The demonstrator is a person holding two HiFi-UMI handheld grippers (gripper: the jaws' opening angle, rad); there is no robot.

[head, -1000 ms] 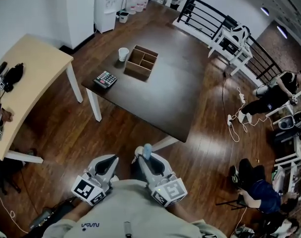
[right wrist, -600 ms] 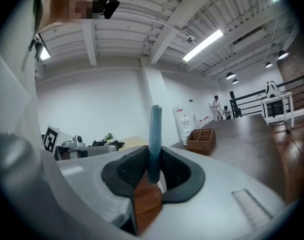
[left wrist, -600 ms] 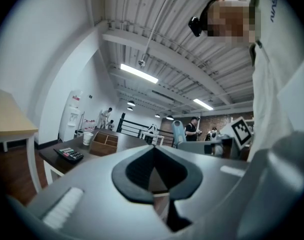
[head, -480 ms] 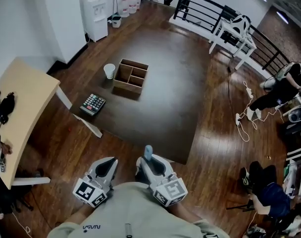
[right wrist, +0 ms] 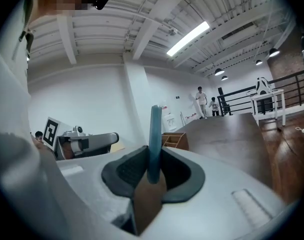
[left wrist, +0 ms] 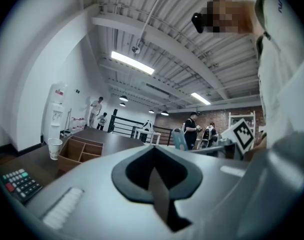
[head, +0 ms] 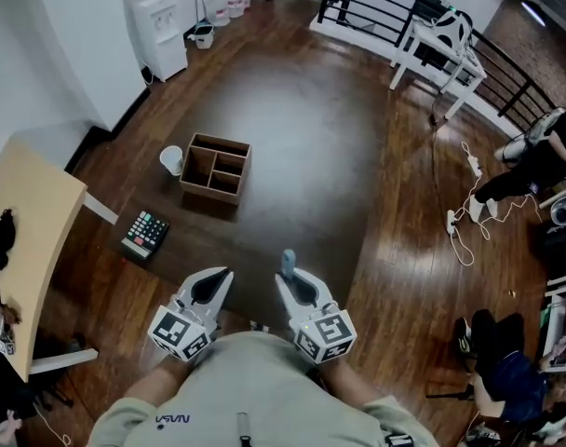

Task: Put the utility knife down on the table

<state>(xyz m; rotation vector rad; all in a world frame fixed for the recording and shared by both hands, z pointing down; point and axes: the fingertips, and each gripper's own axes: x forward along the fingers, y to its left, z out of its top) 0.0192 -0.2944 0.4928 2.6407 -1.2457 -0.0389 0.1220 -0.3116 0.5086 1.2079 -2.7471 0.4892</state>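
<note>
The table (head: 302, 156) has drawn nearer, and both grippers now reach its near edge. The right gripper (head: 290, 279) is clamped on the knife (head: 288, 261), which stands upright in its jaws. The left gripper (head: 220, 279) is closed and empty. Best to carry the knife over the bare top right of the box (head: 215, 168), lower it flat, then release.

Dark table (head: 302, 156) — box (head: 215, 168), cup (head: 171, 159), calculator (head: 145, 234)

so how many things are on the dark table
3: a white cup at the left edge, a wooden divider box beside it, a calculator at the near left corner.
</note>
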